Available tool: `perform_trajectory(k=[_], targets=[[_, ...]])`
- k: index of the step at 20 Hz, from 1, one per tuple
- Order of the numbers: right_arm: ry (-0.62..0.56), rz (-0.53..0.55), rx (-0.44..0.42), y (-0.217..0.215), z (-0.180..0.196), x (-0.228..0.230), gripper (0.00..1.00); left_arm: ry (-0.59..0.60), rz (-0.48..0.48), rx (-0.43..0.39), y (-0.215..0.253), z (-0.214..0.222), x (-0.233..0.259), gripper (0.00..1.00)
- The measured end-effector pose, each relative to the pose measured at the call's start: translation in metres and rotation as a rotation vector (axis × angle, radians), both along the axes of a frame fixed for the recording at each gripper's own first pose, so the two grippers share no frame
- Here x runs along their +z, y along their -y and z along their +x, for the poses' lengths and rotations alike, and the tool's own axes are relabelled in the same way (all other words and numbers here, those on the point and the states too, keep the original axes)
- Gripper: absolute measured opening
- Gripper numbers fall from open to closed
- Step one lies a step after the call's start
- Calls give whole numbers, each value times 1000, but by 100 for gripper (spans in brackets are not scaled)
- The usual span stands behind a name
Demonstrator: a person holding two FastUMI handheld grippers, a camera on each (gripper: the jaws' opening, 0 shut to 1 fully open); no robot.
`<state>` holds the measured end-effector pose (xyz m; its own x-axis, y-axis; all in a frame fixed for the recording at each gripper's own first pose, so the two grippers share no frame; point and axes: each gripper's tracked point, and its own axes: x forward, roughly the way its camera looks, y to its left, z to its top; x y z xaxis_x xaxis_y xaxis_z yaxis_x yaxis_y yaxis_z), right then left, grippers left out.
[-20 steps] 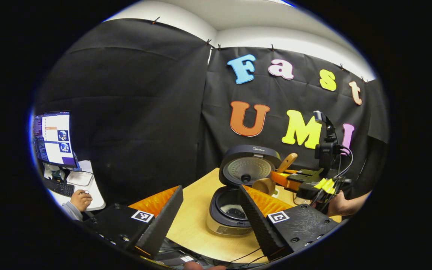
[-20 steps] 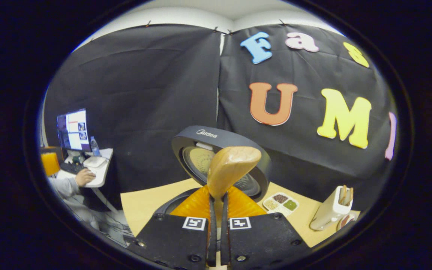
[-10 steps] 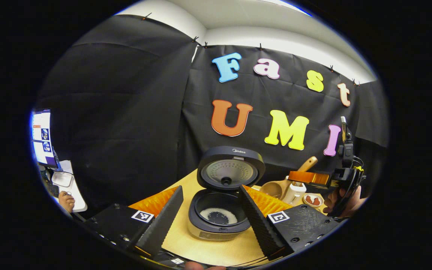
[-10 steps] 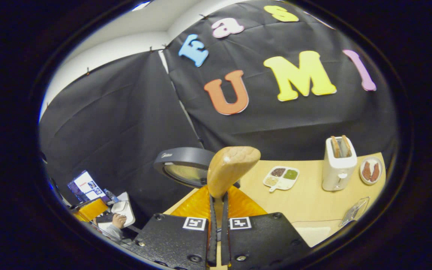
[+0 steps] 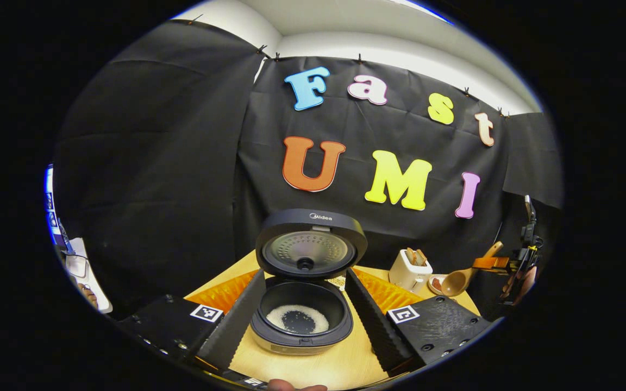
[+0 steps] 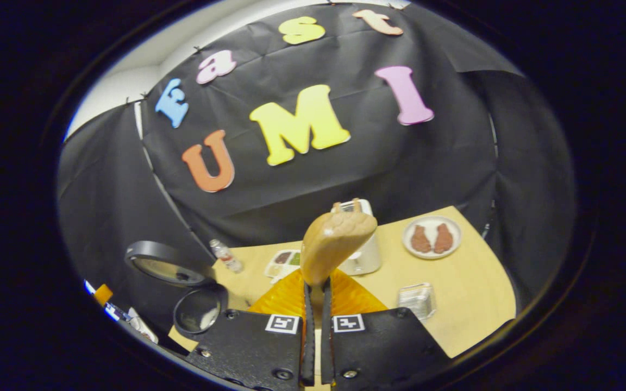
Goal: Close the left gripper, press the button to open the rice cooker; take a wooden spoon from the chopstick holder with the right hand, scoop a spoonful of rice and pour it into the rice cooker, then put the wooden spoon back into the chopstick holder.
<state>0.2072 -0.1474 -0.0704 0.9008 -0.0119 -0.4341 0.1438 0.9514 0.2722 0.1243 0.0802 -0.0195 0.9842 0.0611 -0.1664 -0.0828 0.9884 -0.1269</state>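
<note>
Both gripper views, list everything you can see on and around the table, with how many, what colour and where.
rice cooker: one, dark grey, near table edge, lid up, white rice ringing the pot bottom
wooden spoon: one, light brown, clamped by its handle, off to the right of the cooker
chopstick holder: one, white, right of the cooker, brown sticks in it
divided tray: one, white, grains in its compartments, near the wall
plate: one, white, two reddish-brown pieces on it, right of the holder
clear container: one, transparent, near front edge
bottle: one, clear, lying by the tray
table: one, light wood
left gripper: open, either side of the cooker
right gripper: shut on the spoon handle
</note>
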Motion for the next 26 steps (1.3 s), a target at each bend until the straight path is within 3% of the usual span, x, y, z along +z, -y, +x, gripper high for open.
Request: perform_trajectory(k=[2,6,14,20,24,26], targets=[[-19,-51,-83,44,0,-11,10,-2,-20,-5,6,6,1,95],[-99,-66,-143,85,15,-48,10,-19,-21,-9,13,15,2,95],[-222,-23,-184,99,23,-133,10,-14,5,1,16,12,22,95],[-236,28,-197,103,26,-154,13,2,25,-12,20,19,41,95],[-198,34,-186,103,20,-142,21,43,29,-41,25,31,52,95],[-162,14,-183,106,18,-124,38,50,41,-57,27,35,55,95]])
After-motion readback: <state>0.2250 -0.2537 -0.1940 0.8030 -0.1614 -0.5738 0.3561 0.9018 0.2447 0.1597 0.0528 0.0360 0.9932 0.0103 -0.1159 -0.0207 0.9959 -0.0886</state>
